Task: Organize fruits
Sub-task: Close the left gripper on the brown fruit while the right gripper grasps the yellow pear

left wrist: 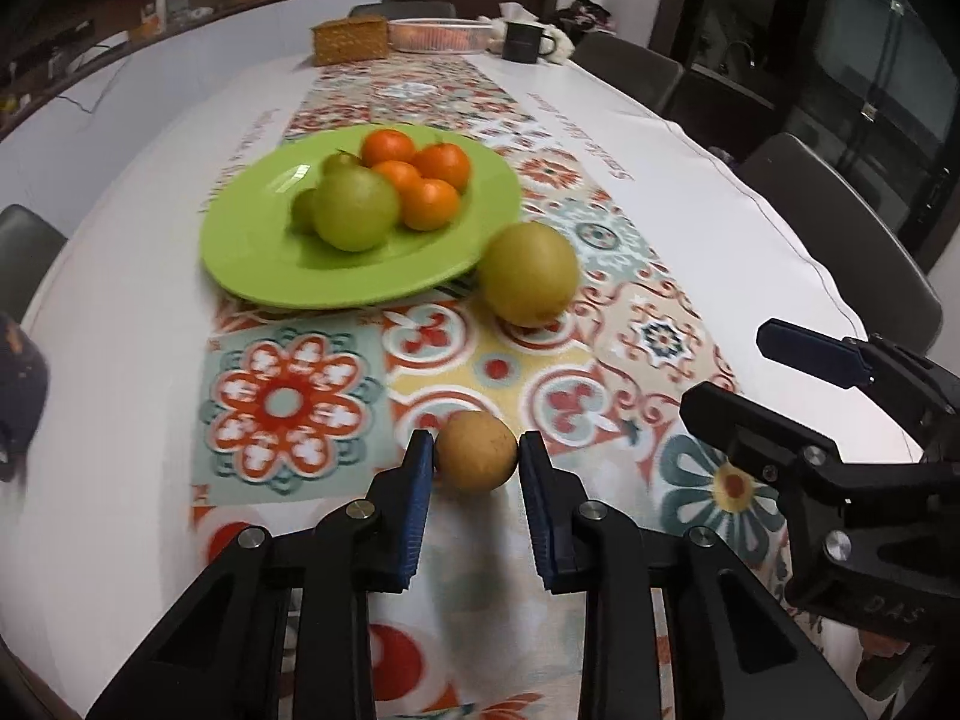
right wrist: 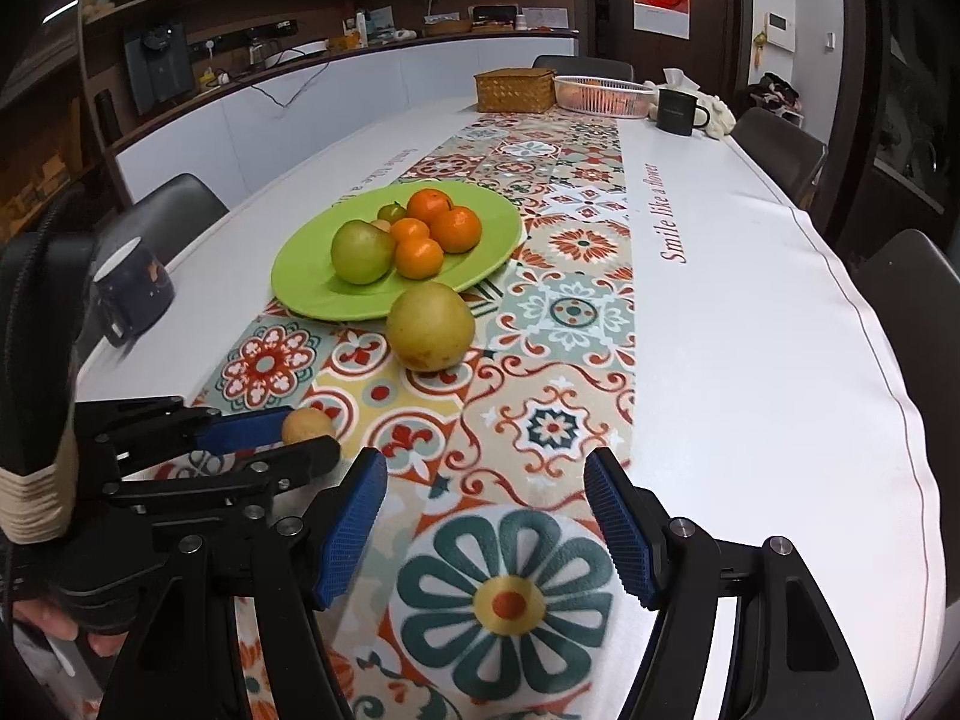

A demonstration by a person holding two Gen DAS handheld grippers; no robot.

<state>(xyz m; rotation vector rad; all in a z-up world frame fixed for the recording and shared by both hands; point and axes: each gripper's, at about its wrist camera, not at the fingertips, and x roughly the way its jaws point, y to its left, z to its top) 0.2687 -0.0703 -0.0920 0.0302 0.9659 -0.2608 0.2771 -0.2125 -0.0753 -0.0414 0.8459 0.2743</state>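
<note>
Small round tan fruit (left wrist: 476, 450), speckled skin, matte

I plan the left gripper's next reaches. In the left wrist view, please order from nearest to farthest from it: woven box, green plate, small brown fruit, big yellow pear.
1. Small brown fruit, between its pads.
2. Big yellow pear, beyond, right.
3. Green plate, centre-left.
4. Woven box, far end.

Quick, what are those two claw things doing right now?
Left gripper: closed on the small brown fruit, which sits on the table.
Right gripper: open, holding nothing.
</note>
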